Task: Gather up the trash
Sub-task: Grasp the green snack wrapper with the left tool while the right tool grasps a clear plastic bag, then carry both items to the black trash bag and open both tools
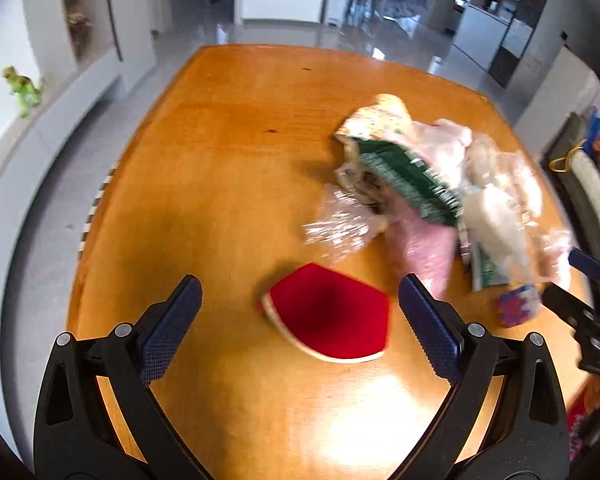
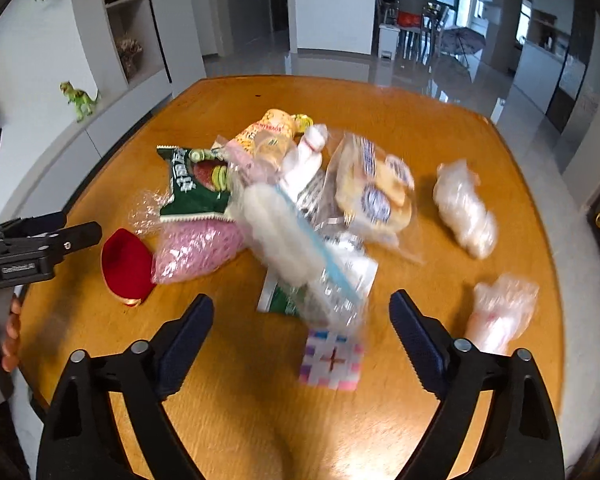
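A heap of trash lies on the round wooden table [image 2: 440,128]: a green snack packet [image 2: 196,188], a pink bag [image 2: 196,254], a clear bag of white stuff [image 2: 284,232] and a bagged bread [image 2: 376,192]. My right gripper [image 2: 302,306] hangs open above the heap's near edge. A pink-and-white checkered cube [image 2: 332,360] sits on the table between its fingers, untouched. My left gripper [image 1: 300,286] is open above a red pouch [image 1: 332,320] and holds nothing. The right gripper [image 1: 576,284] shows at the right edge of the left wrist view. The green packet [image 1: 412,180] lies beyond.
Two white wrapped bundles [image 2: 464,204] [image 2: 500,316] lie apart on the table's right side. A hand [image 2: 12,332] holds the left gripper [image 2: 88,234] at the left edge. A green toy dinosaur [image 2: 80,98] stands on a ledge; chairs [image 2: 420,36] are far behind.
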Demonstrator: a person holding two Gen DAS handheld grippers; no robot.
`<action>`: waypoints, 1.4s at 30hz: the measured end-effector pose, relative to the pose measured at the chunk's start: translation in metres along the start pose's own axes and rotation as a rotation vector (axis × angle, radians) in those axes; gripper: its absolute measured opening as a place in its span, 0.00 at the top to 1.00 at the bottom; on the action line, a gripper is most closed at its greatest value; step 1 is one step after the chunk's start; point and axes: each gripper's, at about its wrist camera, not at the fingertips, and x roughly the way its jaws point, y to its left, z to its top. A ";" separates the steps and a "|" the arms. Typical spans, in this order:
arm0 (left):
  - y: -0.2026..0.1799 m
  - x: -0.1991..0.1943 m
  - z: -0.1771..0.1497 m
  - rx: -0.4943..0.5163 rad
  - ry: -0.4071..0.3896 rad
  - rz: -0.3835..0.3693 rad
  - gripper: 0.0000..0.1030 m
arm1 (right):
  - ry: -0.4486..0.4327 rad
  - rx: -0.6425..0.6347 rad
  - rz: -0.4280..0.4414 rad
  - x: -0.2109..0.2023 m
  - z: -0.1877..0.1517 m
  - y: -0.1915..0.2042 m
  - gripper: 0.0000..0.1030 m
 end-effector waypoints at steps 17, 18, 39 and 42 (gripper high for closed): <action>-0.054 0.055 0.068 -0.043 0.160 -0.115 0.07 | 0.096 -0.060 0.078 0.042 0.020 -0.013 0.85; -0.056 0.060 0.069 -0.055 0.170 -0.127 0.08 | 0.087 -0.055 0.078 0.036 0.017 -0.015 0.85; -0.029 -0.049 0.021 -0.022 -0.064 -0.185 0.60 | -0.029 -0.040 0.171 -0.035 -0.006 0.024 0.85; -0.006 -0.069 -0.001 -0.037 -0.094 -0.163 0.61 | -0.037 -0.083 0.214 -0.043 -0.014 0.057 0.85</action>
